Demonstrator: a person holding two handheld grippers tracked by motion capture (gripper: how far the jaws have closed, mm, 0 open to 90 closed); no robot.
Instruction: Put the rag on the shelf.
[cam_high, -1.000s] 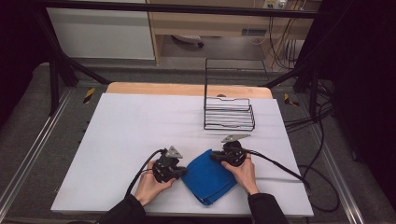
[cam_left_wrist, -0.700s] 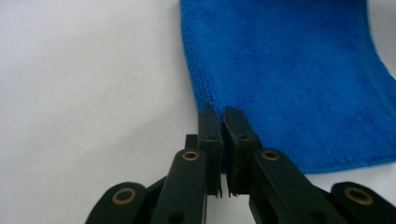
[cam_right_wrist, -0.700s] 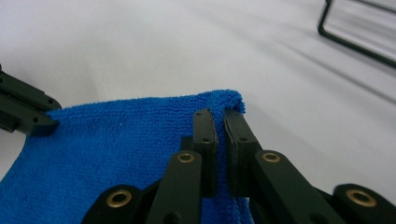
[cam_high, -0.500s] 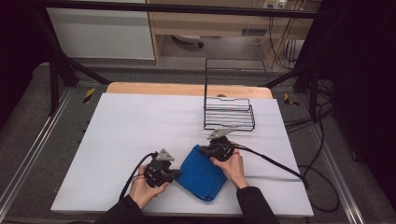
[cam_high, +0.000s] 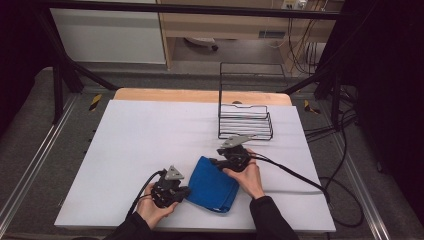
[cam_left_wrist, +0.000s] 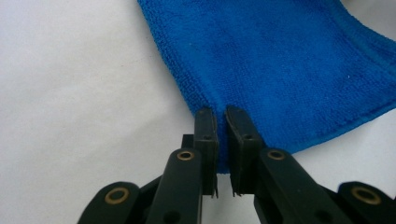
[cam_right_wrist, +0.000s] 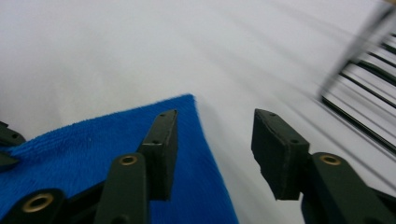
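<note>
Cloth: we see a folded blue microfibre cloth (cam_high: 212, 188) on the white table (cam_high: 125, 145), between both grippers
Left gripper (cam_left_wrist: 222, 116): jaws clamped on its edge
Right gripper (cam_right_wrist: 212, 128): jaws wide apart over its corner, near the wire rack (cam_high: 245, 122)

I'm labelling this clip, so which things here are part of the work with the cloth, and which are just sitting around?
In use:
- blue cloth, on the white table
- left gripper, shut on the cloth's edge
- right gripper, open over the cloth's corner

Lying about:
- black wire rack, standing apart behind the cloth
- cables on the floor
</note>
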